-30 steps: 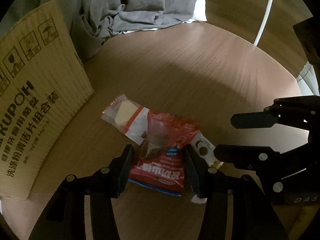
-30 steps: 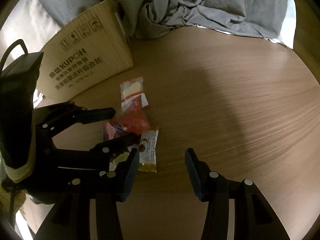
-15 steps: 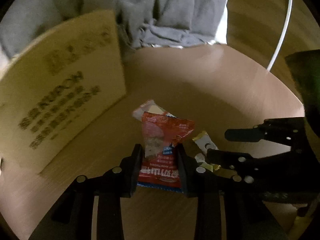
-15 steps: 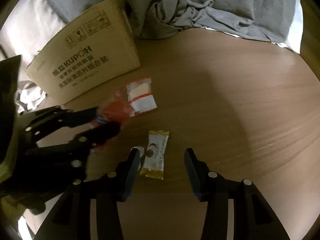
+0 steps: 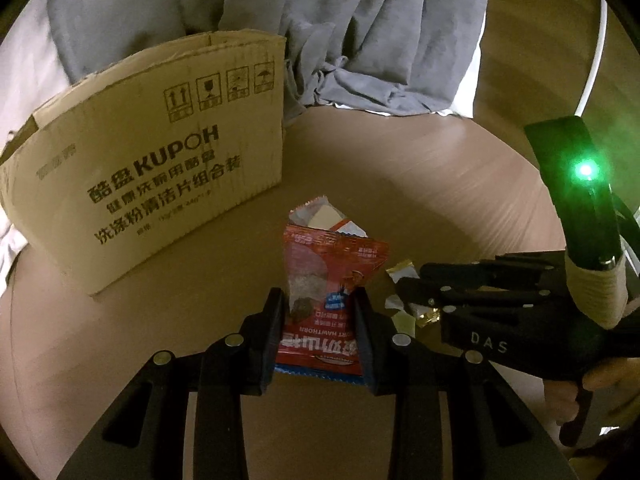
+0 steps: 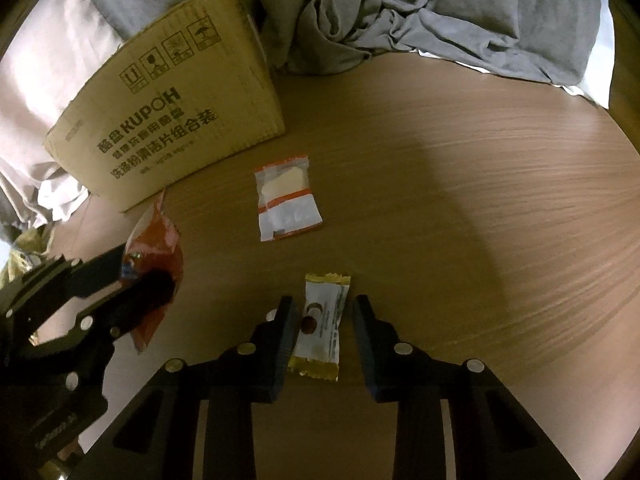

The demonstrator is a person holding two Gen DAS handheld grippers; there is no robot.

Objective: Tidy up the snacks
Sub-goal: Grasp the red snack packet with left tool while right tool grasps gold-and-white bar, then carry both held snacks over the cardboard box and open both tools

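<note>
Left gripper (image 5: pixel 318 326): clamped on red hawthorn packet (image 5: pixel 328 292); carry level over the KUPOH carton (image 5: pixel 152 184)
Right gripper (image 6: pixel 324 336): jaws apart, straddling gold-trimmed candy (image 6: pixel 322 326); close squarely on its middle

Red snack packet (image 5: pixel 329 280) lifted; white-orange packet (image 6: pixel 287 197), gold-edged candy (image 6: pixel 321 326) flat.

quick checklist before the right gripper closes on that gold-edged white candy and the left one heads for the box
1. Left gripper shut on the red hawthorn snack packet: ok.
2. Red packet lifted off the round wooden table: ok.
3. Right gripper open, straddling the gold-edged white candy wrapper: ok.
4. Candy wrapper centred between the fingers: not ok, it sits closer to the left finger.
5. Brown cardboard box open at the top: cannot tell.
6. White-and-orange clear snack pouch away from both grippers: ok.
</note>
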